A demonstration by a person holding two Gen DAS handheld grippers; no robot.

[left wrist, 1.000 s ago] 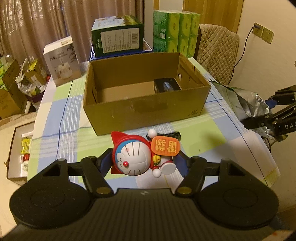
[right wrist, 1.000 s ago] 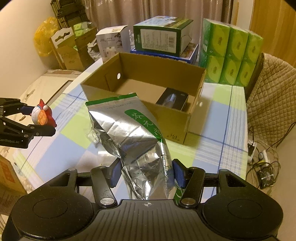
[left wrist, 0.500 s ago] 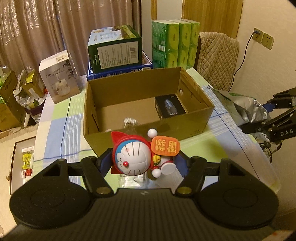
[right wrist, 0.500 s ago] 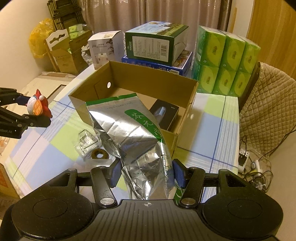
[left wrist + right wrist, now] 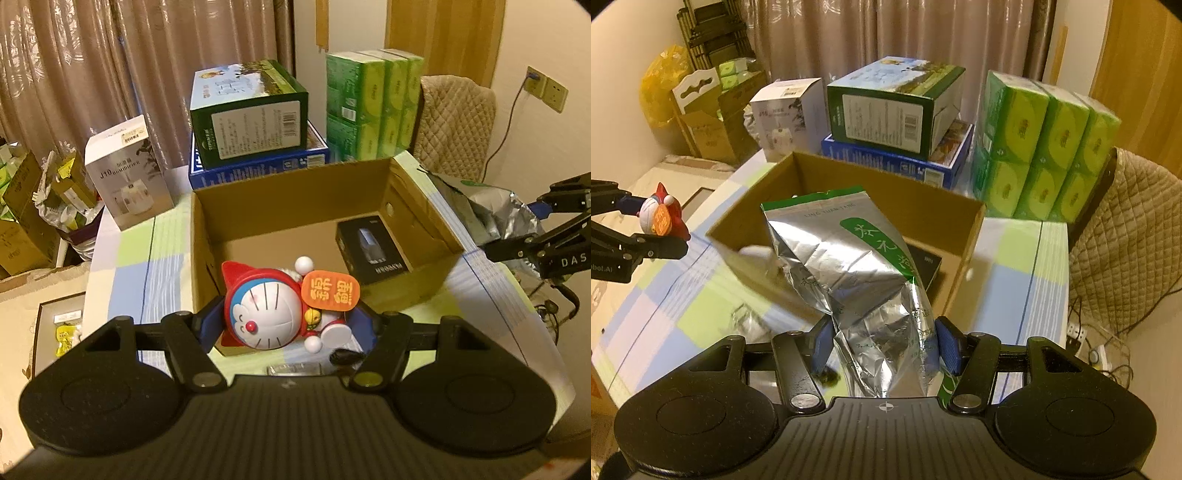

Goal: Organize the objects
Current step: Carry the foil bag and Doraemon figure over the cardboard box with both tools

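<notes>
1. Cardboard box [image 5: 295,206] sits open on the table, a black packet inside.
2. My left tongs [image 5: 288,325] clamp a toy figure [image 5: 269,314] above its near edge.
3. My right tongs [image 5: 882,343] clamp a foil bag [image 5: 849,273]; next, I judge, lowering both inside.

doraemon figure [image 5: 271,308] clamped in left gripper [image 5: 288,323] above cardboard box [image 5: 291,192] with black box [image 5: 373,249] inside

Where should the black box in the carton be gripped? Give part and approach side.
Grip the black box across its two long edges, coming straight down into the open cardboard carton. It lies flat on the floor, and the walls block any side approach; the gap at the right wall looks tight.
</notes>
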